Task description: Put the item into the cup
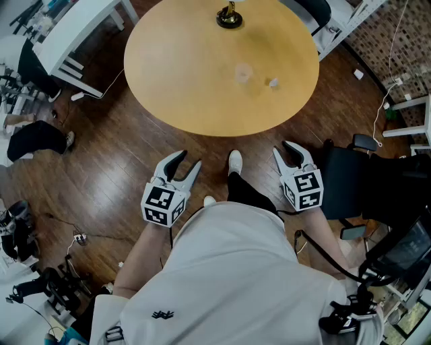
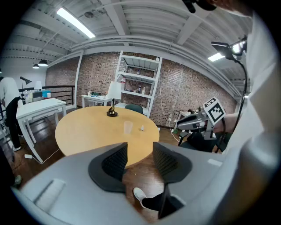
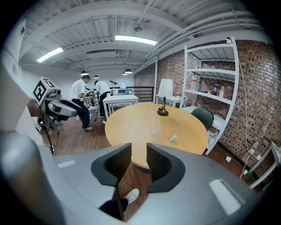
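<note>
While left gripper (image 1: pixel 189 159) and right gripper (image 1: pixel 283 147) gape empty, round tan table (image 1: pixel 195 74), clear cup (image 1: pixel 243 72), pale item (image 1: pixel 273 83).

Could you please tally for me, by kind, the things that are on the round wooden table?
Clear cup: 1
Small pale item: 1
Table lamp: 1
Total: 3

i saw the clear cup (image 1: pixel 243 72) standing upright near the middle of the round table (image 1: pixel 168 67); the small pale item (image 1: pixel 273 83) lay near it, not touching.
</note>
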### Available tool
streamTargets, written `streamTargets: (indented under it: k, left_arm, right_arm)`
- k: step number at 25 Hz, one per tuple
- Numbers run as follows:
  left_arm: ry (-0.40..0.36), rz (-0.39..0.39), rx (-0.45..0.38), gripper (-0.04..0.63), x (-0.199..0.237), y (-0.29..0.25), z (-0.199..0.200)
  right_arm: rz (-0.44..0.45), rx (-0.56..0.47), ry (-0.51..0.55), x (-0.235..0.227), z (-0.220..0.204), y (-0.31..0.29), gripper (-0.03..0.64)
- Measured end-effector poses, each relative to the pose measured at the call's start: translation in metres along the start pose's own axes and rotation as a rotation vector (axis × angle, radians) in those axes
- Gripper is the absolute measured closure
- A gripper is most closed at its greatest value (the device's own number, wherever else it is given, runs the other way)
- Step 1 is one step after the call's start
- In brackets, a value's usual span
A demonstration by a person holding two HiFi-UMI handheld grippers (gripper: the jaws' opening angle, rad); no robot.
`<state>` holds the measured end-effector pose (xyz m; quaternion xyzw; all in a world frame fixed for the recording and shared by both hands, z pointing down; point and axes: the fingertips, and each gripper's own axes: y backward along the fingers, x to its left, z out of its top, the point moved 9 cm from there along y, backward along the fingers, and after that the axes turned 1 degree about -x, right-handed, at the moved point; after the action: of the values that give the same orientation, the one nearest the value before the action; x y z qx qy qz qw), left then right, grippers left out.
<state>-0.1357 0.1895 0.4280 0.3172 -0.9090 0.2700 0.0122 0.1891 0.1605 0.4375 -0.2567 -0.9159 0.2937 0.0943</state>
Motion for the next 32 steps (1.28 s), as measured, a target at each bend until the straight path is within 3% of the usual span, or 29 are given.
streamTargets:
  k: [13, 26, 32]
  left_arm:
    - [0.011, 0.063, 0.017, 0.434, 0.046, -0.122, 0.092]
    - [-0.060, -0.057, 0.108, 0.433, 0.079, -0.167, 0.122]
    - [-0.065, -0.059, 0.130, 0.433, 0.120, -0.165, 0.121]
  right_arm:
    - [0.038, 0.076, 0.002, -0.131, 0.031, -0.108, 0.506]
    - [-0.080, 0.213, -0.092, -0.181, 0.020, -0.213, 0.476]
    - [-0.123, 0.288, -0.150, -0.191, 0.009, -0.275, 0.472]
